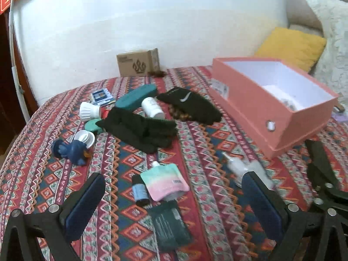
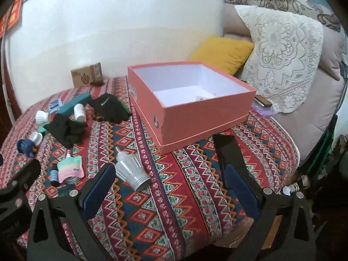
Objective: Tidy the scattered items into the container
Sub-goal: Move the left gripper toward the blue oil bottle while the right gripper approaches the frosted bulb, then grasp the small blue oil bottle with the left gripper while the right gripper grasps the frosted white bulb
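Both jaws spread wide, nothing held: left hand-held gripper (image 1: 174, 198), right hand-held gripper (image 2: 171, 184).

Task looks barely started. Pink box (image 2: 195, 119) sits ahead of the right hand-held gripper, lid off and tucked under it, almost bare inside; just a few small scraps at the bottom, can't tell what.

Still out on the patterned cloth (image 2: 174, 195):
- silver bulb (image 2: 130, 171), just inside the right hand-held gripper's left finger
- pastel pouch (image 1: 165, 181), small dark bottle (image 1: 140, 192), dark green packet (image 1: 169, 226), between the left hand-held gripper's fingers
- further ahead: black gloves (image 1: 141, 130), white bottle (image 1: 152, 107), teal case (image 1: 136, 96), blue toy (image 1: 71, 149), white bulbs, card

Hard to read: the bulb is motion-blurred in the left view; a dark object beyond the box's right corner is half hidden.
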`<action>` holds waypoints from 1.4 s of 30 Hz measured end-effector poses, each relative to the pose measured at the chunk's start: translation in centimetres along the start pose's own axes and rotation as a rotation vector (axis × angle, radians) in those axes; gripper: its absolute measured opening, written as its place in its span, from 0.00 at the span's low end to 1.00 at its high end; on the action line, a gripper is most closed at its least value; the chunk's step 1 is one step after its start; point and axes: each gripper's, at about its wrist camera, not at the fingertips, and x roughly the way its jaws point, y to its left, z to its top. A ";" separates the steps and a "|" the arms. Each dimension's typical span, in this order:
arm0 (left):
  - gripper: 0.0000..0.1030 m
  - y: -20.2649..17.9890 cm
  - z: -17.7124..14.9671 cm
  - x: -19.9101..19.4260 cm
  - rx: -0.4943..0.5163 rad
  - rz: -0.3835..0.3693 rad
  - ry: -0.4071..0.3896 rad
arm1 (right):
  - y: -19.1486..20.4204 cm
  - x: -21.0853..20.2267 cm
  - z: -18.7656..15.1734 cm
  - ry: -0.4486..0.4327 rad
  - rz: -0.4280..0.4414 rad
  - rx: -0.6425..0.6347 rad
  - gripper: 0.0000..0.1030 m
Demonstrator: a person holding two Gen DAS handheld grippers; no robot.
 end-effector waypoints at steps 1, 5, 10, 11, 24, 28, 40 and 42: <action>1.00 -0.2 0.0 -0.7 0.005 -0.003 -0.005 | -0.1 -0.5 0.0 -0.007 -0.007 -0.001 0.99; 1.00 -0.8 -0.2 -3.2 0.022 -0.010 -0.025 | -0.5 -2.3 0.1 -0.029 -0.014 0.007 0.99; 1.00 -0.7 -0.5 -4.7 0.026 0.003 -0.044 | -0.5 -4.1 -0.1 -0.057 -0.012 0.009 0.99; 1.00 -0.7 -0.5 -4.8 0.026 0.004 -0.046 | -0.5 -4.3 -0.1 -0.060 -0.010 0.011 0.99; 1.00 2.4 -2.7 -2.2 -0.014 0.017 0.007 | 1.3 -1.8 -1.3 -0.006 0.109 -0.066 1.00; 1.00 5.1 -5.2 2.6 -0.088 -0.006 0.131 | 3.1 2.7 -2.6 0.110 0.178 -0.140 0.99; 1.00 8.6 -3.3 9.9 -0.247 0.005 0.210 | 5.6 11.6 -3.6 0.259 0.165 -0.234 0.99; 1.00 9.4 -3.4 11.2 -0.245 0.061 0.234 | 5.8 12.0 -3.5 0.258 0.166 -0.240 0.99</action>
